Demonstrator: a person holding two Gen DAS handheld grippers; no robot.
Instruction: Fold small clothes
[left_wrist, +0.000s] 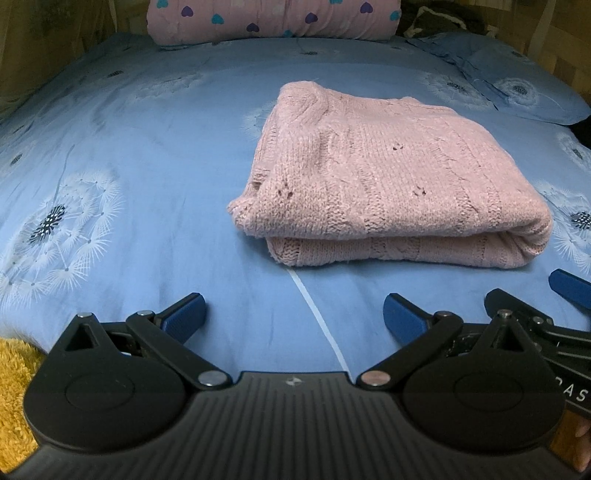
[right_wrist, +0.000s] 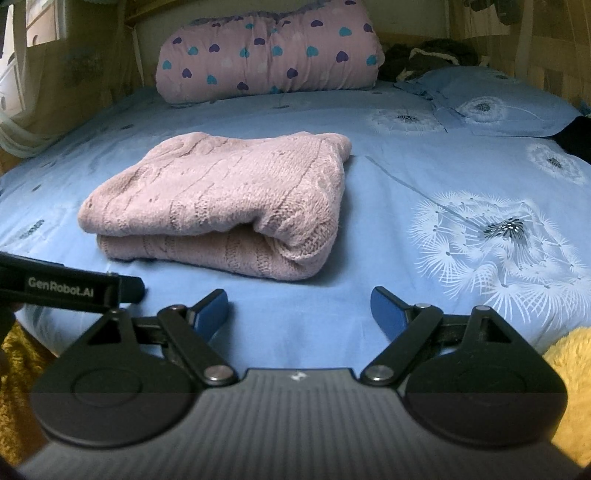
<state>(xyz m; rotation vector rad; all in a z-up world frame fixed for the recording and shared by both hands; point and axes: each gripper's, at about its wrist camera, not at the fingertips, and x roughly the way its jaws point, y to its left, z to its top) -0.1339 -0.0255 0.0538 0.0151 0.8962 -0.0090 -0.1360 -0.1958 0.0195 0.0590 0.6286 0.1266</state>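
Observation:
A pink knitted sweater lies folded into a thick rectangle on the blue bedsheet. In the right wrist view the sweater sits ahead and to the left, its rolled fold facing me. My left gripper stands open near the bed's front edge, short of the sweater, nothing between its blue pads. My right gripper is open too, empty, over bare sheet in front of the sweater. The right gripper's blue finger shows at the left view's right edge.
A pink bolster with heart print lies across the bed's far end. A blue pillow sits at the back right with dark clothing behind it. Yellow fluffy fabric hangs below the front edge. Wooden walls flank the bed.

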